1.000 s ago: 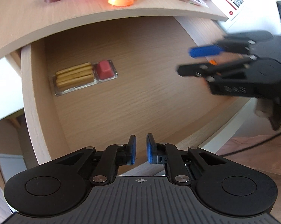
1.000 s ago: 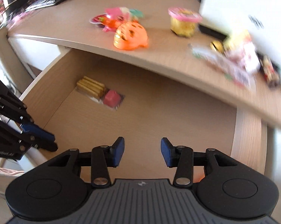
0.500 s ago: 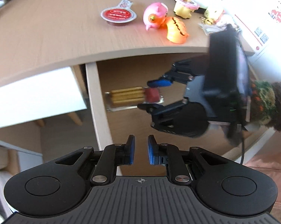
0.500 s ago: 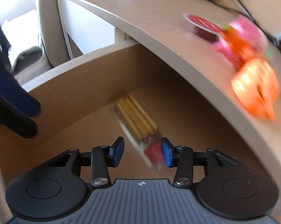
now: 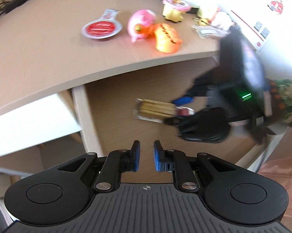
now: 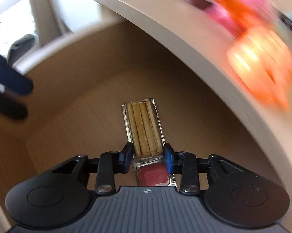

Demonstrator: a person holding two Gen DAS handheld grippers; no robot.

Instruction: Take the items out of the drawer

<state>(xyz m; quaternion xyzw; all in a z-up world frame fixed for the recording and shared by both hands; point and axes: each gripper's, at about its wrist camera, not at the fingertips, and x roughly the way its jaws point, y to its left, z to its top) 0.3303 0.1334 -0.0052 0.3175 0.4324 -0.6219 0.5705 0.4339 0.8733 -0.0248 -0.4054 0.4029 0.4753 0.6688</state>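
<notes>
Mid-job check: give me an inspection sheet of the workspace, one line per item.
Surface: wooden desk over an open drawer.
Job's things: snack pack of biscuit sticks and red dip, flat on the drawer floor.
Clutter: red-lidded cup, pink toy, orange toy, yellow cup on the desk.
Grippers: right gripper closing around the pack; left gripper narrowly apart, nothing between its jaws.
Cables: tangle at the desk's far edge.
Surroundings: white box on the desk; patterned sleeve.
</notes>
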